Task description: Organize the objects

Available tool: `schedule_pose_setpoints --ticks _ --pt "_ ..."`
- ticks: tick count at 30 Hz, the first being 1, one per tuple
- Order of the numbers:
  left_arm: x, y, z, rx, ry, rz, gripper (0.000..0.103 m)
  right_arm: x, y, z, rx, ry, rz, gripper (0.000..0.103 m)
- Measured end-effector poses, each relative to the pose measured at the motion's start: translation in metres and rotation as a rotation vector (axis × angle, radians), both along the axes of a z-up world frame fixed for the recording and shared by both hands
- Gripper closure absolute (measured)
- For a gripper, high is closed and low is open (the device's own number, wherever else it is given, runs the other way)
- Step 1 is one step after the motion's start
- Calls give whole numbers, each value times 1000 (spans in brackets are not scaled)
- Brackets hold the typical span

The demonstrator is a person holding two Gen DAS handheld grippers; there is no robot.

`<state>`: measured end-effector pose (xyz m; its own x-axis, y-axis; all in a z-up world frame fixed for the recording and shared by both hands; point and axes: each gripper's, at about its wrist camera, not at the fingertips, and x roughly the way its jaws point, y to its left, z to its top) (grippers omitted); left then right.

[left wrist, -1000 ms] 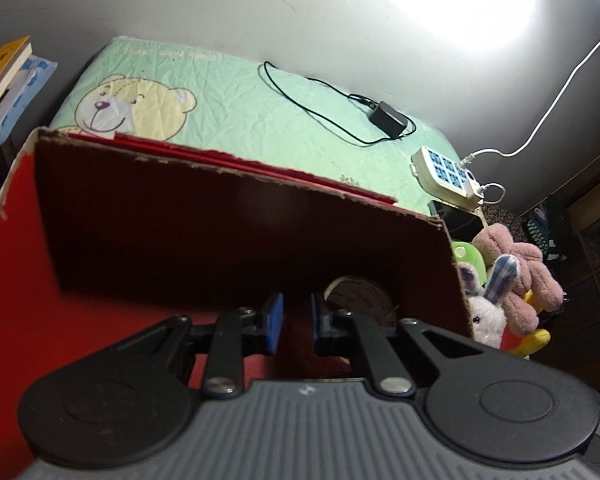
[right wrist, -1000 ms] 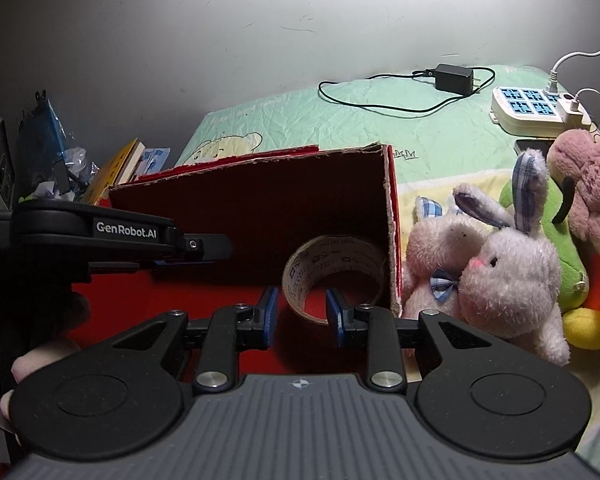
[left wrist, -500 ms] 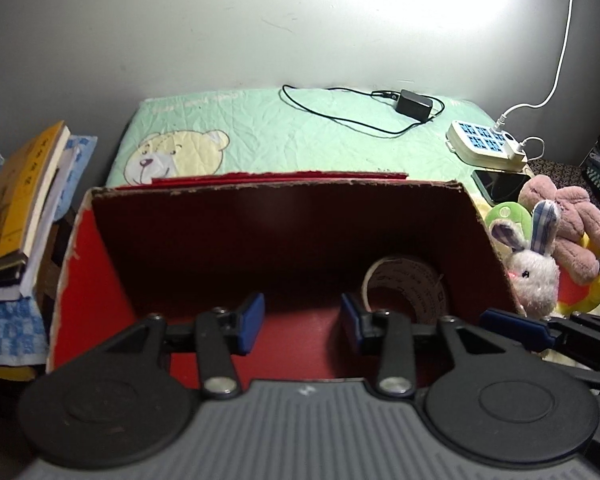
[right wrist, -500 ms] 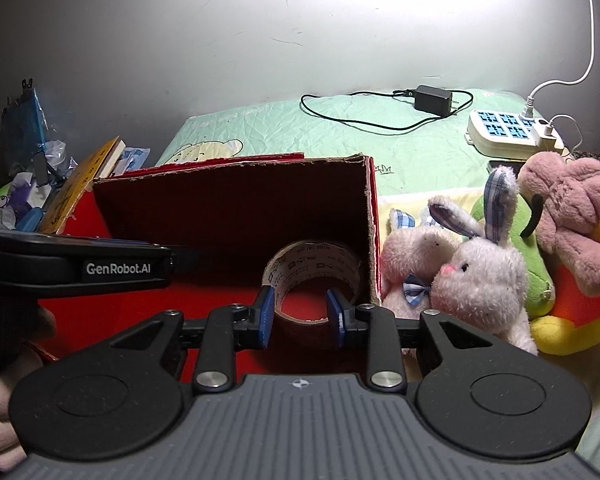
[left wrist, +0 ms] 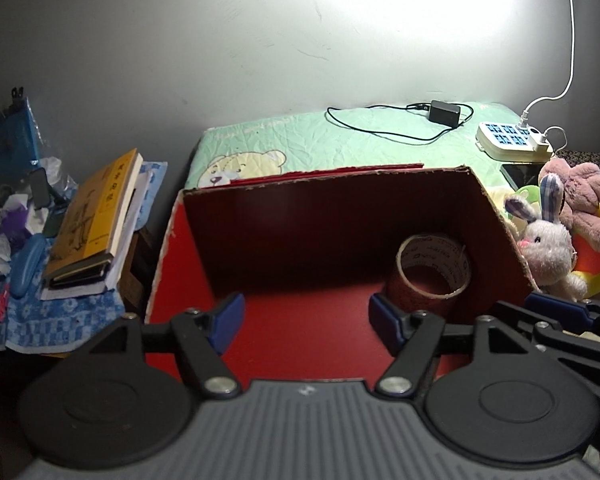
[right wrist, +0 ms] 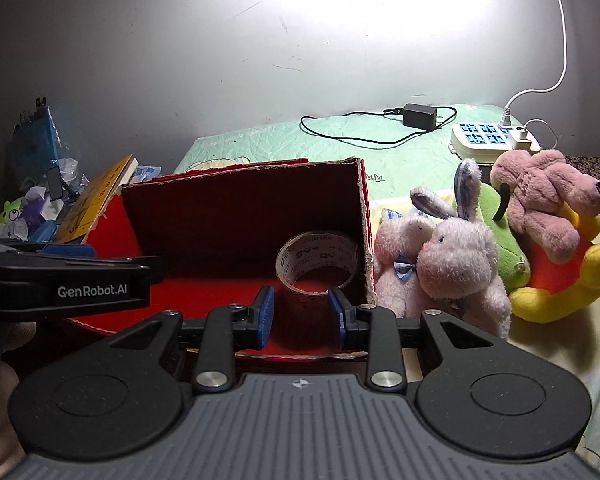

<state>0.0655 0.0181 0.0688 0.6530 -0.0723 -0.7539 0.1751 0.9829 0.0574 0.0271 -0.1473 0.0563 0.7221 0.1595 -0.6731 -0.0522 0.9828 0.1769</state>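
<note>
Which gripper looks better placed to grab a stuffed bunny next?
The right gripper, probably: the white bunny sits just beside it, outside the red box. The left gripper, jaws opening, faces into the box.

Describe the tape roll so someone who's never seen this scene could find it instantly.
Find the red cardboard box on the bed, left of the plush toys. The tape roll stands on edge in its right-hand corner, the only thing visible inside: a printed beige ring, hollow.
</note>
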Motion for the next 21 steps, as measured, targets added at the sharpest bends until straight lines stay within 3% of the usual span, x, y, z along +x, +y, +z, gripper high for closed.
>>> schedule_pose_setpoints --ticks 7,16,21 --pt "-20 7 1 25 22 38 28 -22 3 6 5 -35 5 63" --pt "-41 7 1 44 22 35 16 -41 3 6 8 -45 -3 62" --pt "-54 3 -4 41 46 21 15 -49 3 4 16 -31 1 60"
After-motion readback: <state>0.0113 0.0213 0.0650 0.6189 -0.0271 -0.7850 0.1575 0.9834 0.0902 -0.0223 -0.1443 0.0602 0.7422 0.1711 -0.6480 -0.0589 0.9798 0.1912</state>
